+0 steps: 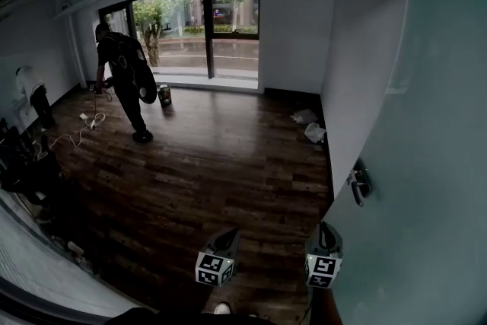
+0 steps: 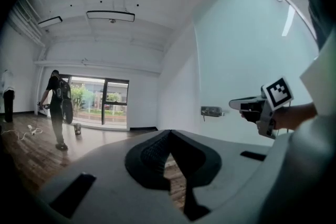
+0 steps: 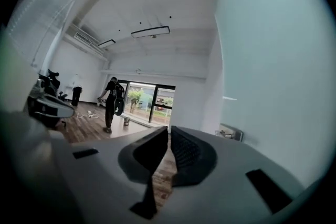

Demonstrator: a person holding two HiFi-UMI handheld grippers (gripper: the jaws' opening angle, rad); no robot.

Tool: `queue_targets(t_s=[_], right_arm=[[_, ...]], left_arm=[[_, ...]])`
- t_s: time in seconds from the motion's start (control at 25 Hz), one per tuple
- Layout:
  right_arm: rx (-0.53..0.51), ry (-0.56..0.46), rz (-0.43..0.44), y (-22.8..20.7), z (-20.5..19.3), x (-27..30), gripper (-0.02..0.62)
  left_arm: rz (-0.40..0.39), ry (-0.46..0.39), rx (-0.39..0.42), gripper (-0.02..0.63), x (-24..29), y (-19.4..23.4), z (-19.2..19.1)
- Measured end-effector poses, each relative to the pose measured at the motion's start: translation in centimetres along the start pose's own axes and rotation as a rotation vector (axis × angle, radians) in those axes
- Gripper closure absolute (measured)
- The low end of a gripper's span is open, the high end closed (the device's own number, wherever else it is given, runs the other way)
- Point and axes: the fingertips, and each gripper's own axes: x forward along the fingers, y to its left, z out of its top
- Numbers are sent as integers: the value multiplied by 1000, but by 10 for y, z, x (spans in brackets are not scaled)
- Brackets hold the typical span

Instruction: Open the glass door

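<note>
The pale frosted glass door (image 1: 426,125) fills the right side of the head view, with a metal lever handle (image 1: 359,183) on its near edge. My right gripper (image 1: 326,227) hangs just below and left of that handle, apart from it. In the right gripper view its jaws stand a narrow slit apart with nothing between them (image 3: 169,129), and the handle (image 3: 231,134) lies ahead to the right. My left gripper (image 1: 230,234) floats over the wooden floor, further left. Its jaws meet at the tips (image 2: 169,132), empty. It sees the right gripper (image 2: 247,105) near the handle (image 2: 211,111).
A person in dark clothes (image 1: 125,84) stands on the dark wooden floor (image 1: 213,164) before a large window (image 1: 194,30). White cables (image 1: 80,129) trail at the left near dark equipment (image 1: 30,164). Pale bags (image 1: 308,125) lie by the right wall.
</note>
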Motion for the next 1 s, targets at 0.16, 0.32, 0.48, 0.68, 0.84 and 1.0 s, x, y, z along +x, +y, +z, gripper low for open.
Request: queue_targets(t_s=[0.16, 0.32, 0.48, 0.68, 0.84, 1.0], right_arm=[[18, 7, 75, 48, -6, -32, 577], [58, 14, 97, 65, -16, -51, 578], [49, 4, 124, 78, -14, -57, 577], [42, 9, 139, 93, -14, -72, 577], [33, 5, 144, 114, -12, -95, 577], [16, 8, 153, 143, -17, -122, 577]], left_arm=[[9, -12, 3, 600, -12, -14, 1], [12, -23, 9, 600, -25, -29, 0], [26, -36, 4, 600, -40, -30, -1], [18, -39, 8, 600, -59, -38, -5], [15, -48, 13, 600, -88, -37, -8], [4, -56, 5, 600, -120, -35, -19]])
